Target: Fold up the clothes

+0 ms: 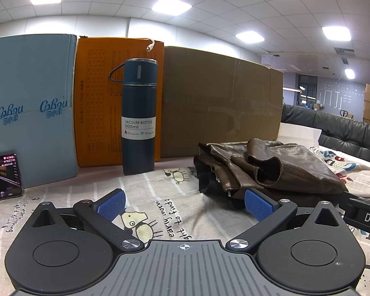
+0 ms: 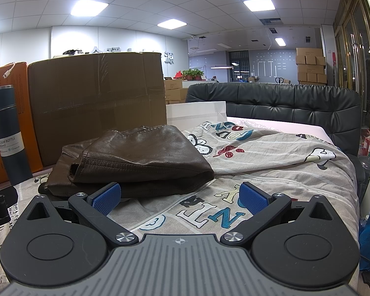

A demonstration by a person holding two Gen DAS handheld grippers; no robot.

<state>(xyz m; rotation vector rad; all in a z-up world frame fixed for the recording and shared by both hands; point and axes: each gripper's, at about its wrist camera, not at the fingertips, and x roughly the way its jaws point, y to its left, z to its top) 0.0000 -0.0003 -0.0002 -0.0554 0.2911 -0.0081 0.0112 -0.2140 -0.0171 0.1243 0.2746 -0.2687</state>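
A brown leather garment (image 1: 271,170) lies folded in a bundle on the cartoon-print bedsheet (image 1: 160,197). My left gripper (image 1: 185,206) is open and empty, resting low over the sheet just left of and in front of the bundle. The same garment (image 2: 140,157) shows in the right wrist view, ahead and to the left. My right gripper (image 2: 181,198) is open and empty, its left finger close to the bundle's near edge, over the sheet (image 2: 259,167).
A dark blue vacuum bottle (image 1: 138,116) stands behind the left gripper. Blue (image 1: 29,108), orange (image 1: 98,98) and brown (image 1: 222,101) cartons line the back. A phone (image 1: 3,176) leans at the left. A black padded headboard (image 2: 283,103) and a white box (image 2: 197,117) lie beyond.
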